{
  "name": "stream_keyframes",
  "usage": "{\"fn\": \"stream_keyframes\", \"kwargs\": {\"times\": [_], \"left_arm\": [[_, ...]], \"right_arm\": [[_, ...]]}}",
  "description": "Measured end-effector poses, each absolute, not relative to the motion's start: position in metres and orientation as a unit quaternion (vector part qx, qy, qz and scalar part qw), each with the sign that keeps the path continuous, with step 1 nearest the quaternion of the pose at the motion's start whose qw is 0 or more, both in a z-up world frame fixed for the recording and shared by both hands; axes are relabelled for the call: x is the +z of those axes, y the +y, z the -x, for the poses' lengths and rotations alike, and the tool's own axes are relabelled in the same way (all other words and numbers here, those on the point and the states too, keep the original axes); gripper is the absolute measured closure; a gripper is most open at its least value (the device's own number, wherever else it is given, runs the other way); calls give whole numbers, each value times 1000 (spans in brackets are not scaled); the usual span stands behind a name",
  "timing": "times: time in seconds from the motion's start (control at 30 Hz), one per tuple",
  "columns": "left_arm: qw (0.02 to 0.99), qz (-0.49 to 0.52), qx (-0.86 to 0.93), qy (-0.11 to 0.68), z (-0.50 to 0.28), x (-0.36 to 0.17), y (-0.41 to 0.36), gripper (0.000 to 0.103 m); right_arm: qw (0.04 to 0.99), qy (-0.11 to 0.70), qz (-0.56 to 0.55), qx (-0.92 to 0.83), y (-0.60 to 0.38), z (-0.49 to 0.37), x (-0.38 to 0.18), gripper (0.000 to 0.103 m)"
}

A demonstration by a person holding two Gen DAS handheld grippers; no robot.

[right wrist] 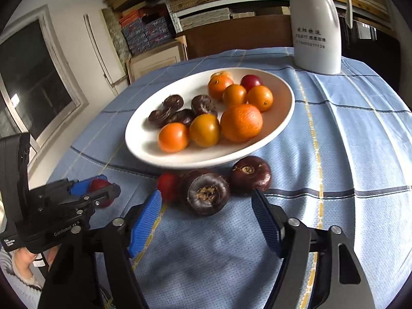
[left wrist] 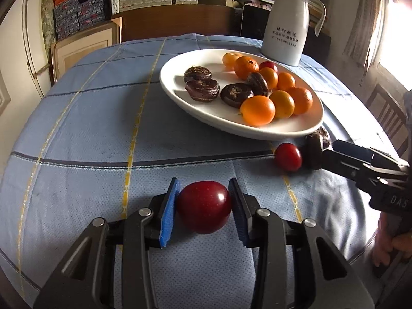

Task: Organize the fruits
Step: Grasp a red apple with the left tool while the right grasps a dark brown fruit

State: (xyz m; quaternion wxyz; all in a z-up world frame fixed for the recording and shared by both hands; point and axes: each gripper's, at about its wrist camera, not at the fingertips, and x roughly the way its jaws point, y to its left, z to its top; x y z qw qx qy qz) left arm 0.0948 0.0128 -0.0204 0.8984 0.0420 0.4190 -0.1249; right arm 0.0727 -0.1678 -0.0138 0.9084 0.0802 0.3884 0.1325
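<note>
A white oval plate point(left wrist: 180, 95) point(right wrist: 144, 149) on the blue checked tablecloth holds several orange fruits, several dark brown water chestnuts and one red fruit. My left gripper point(left wrist: 204, 200) is shut on a dark red fruit point(left wrist: 204, 209) just above the cloth; it also shows in the right wrist view point(right wrist: 99, 185). My right gripper point(right wrist: 206, 206) is open, its pads on either side of a dark water chestnut point(right wrist: 204, 191) on the cloth. A second chestnut point(right wrist: 251, 175) and a small red fruit point(right wrist: 168, 184) point(left wrist: 288, 156) lie beside it, near the plate's rim.
A white thermos jug point(left wrist: 287, 25) point(right wrist: 316, 25) stands behind the plate. Shelves with boxes and a wooden cabinet fill the background. A wooden chair point(left wrist: 388, 113) stands at the table's right side. The cloth point(left wrist: 90, 128) slopes away at the table's round edge.
</note>
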Motion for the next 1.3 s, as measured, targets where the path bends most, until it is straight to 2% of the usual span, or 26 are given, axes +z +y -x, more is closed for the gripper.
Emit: {"fn": "stream_keyframes", "kwargs": {"times": [0.1,0.33,0.4,0.53,0.67,0.83,1.0,1.3], "left_arm": [[897,-52,-126,420,-94,-21,9,62],[891,-43,-128,434,-98,-26,10,52],[890,-44,-128,435,-98,-27,10,52],[892,-30,-136,431,-95,-25,13,53],[894,-14,-141,425,-87,-22,22,65],[890,14,-153,430,-83,-21,34,65],[901,-7,-149,407,-76,-13,25,65],[931,-38,-116,343,-113,41,7,65]], "right_arm": [[900,404,-95,134,-170,-78,-19,41],[885,414,-137,161,-171,-85,-27,41],[881,417,-152,165,-174,-87,-29,56],[879,416,-161,170,-175,-87,-30,56],[879,416,-161,168,-176,-84,-29,57],[879,416,-159,171,-176,-72,-28,57],[879,403,-175,183,-180,-57,-23,57],[924,316,-137,168,-183,-48,27,57]]}}
